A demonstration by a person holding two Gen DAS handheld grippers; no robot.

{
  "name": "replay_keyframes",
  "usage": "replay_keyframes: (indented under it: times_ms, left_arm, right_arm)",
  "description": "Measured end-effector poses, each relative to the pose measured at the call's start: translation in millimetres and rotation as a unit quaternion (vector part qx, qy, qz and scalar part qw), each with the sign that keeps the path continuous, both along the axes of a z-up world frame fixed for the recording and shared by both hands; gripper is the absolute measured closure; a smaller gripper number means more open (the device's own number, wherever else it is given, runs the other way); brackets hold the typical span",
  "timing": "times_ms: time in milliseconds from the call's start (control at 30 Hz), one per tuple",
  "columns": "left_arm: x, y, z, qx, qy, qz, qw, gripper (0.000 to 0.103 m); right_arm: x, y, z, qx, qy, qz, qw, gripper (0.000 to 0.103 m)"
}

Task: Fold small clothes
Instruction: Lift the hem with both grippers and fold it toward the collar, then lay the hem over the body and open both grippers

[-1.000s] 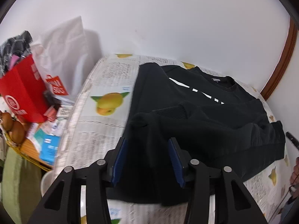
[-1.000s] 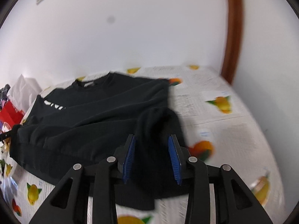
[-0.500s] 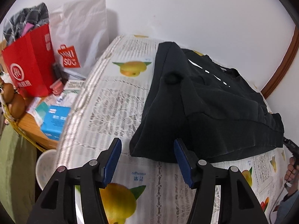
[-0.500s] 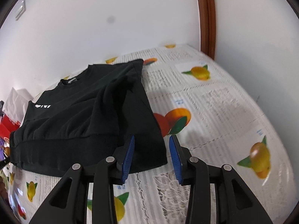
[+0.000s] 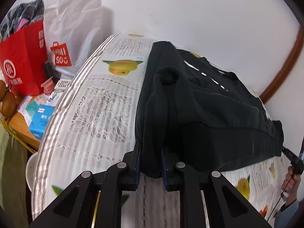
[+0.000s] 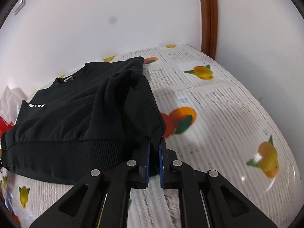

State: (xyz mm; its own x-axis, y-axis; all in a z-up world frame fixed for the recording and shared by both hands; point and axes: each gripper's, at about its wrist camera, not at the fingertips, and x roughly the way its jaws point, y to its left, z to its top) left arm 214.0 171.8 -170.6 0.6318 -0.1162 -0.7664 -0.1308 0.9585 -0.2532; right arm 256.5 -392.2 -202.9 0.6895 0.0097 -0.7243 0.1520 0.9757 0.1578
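Left gripper (image 5: 151,157): jaws closing, narrow gap, blue pads pinching the near-left hem corner of the black cotton sweatshirt with white chest lettering (image 5: 209,102). Fabric bunched between the pads.

Right gripper (image 6: 153,158): jaws nearly together, clamped on the sweatshirt's (image 6: 79,114) other hem corner, by the ribbed waistband.

Versus a second ago: both sets of jaws were clearly apart then, with the cloth loose between them and the sleeves draped across the front. Half a second ago both were still open, at the hem edge. Now both are shut on the corners and sit lower, closer to the surface.

Sweatshirt lies flat on its back, sleeves folded in, collar toward the wall, hem toward the grippers.

Surface: table under a white striped plastic cloth printed with lemons and oranges (image 6: 218,104). White wall behind, brown wooden door trim (image 6: 208,17) at the right.

Left of the table: red paper shopping bag (image 5: 22,57), white plastic carrier bag with a red logo (image 5: 76,24), small blue-and-white carton (image 5: 40,120), assorted clutter. A person's hand (image 5: 291,180) at the far right edge in the left view.
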Motion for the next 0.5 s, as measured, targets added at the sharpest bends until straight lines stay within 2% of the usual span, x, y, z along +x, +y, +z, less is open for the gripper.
replay_keyframes:
  times_ms: [167,500]
  left_arm:
    - [-23.1,-15.0,4.7,0.02,0.009,-0.024,0.9995,0.087]
    - [-83.4,-46.3,3.7,0.02,0.024,-0.053,0.9981,0.086]
  right_arm:
    - [-28.5,-9.9,3.2,-0.003,0.001,-0.008,1.0,0.096]
    - [-105.0,-40.8,2.9,-0.005,0.015,-0.027,0.999,0.095]
